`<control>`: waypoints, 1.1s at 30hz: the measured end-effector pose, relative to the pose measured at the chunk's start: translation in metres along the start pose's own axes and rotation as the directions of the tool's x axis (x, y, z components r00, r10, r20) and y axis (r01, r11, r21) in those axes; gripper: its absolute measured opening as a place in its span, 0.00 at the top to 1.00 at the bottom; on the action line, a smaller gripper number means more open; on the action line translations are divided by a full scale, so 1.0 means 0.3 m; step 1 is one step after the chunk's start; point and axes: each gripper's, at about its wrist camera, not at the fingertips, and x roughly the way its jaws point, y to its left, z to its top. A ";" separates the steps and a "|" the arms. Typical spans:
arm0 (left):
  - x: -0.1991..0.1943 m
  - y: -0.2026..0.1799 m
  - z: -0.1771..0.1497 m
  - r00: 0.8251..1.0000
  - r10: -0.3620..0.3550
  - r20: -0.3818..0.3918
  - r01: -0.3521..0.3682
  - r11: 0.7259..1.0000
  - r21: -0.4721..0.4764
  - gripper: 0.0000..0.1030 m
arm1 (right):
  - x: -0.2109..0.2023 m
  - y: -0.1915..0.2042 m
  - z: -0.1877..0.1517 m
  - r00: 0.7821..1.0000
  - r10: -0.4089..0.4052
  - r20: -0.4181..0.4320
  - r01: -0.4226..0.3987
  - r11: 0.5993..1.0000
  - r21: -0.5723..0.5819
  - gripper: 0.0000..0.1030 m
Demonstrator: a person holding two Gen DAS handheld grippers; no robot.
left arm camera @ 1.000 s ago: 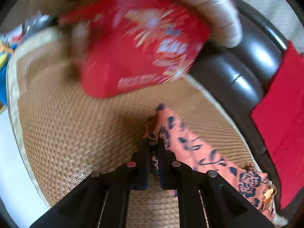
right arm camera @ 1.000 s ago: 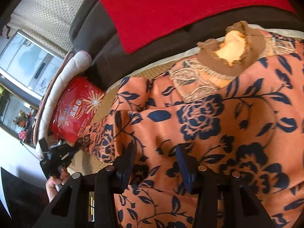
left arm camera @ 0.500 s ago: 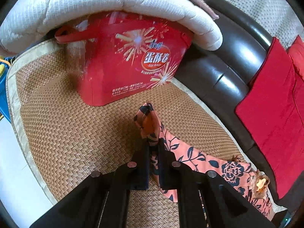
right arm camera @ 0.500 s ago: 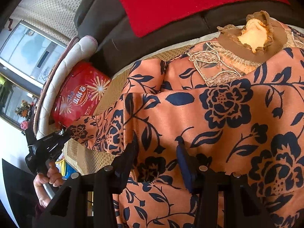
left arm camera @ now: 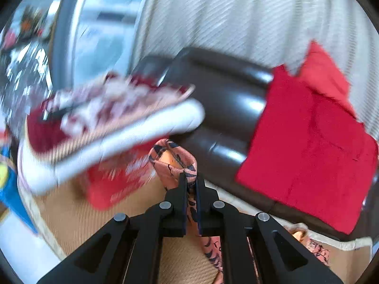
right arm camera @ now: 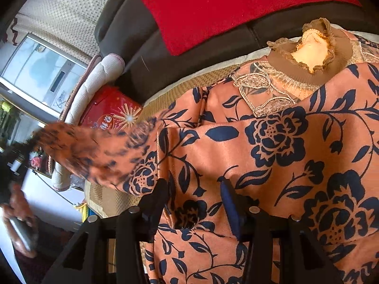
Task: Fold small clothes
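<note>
An orange garment with dark blue flowers [right arm camera: 272, 146] lies spread on a woven mat [right arm camera: 165, 92], its brown ruffled collar [right arm camera: 315, 54] at the top right. My left gripper [left arm camera: 191, 182] is shut on the garment's sleeve end [left arm camera: 174, 158] and holds it lifted above the mat. In the right wrist view the lifted sleeve [right arm camera: 94, 149] stretches blurred to the left. My right gripper [right arm camera: 195, 194] is open, its fingers resting over the garment's body.
A red gift box [right arm camera: 111, 113] and a white quilted cushion [right arm camera: 94, 82] stand at the mat's far end. A dark leather sofa back [left arm camera: 225, 108] carries a red cloth [left arm camera: 308, 146]. The woven mat also shows in the left wrist view [left arm camera: 71, 213].
My left gripper has lifted the sleeve up off the mat and tilted upward, with the view blurred by motion. The right gripper stays open over the garment.
</note>
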 end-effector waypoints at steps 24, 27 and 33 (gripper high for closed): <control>-0.235 -1.088 -0.336 0.856 -0.356 -0.374 0.515 0.641 0.569 0.82 | -0.705 -0.468 0.035 0.814 -0.152 0.561 -0.095 0.917 0.388 0.40; -0.246 -1.133 -0.415 0.831 -0.356 -0.426 0.555 0.578 0.598 0.60 | -0.881 -0.597 -0.019 0.732 -0.267 0.626 -0.082 0.878 0.471 0.40; -0.225 -1.022 -0.325 0.875 -0.361 -0.322 0.483 0.681 0.551 0.39 | -0.990 -0.695 -0.046 0.724 -0.275 0.632 -0.112 0.858 0.502 0.36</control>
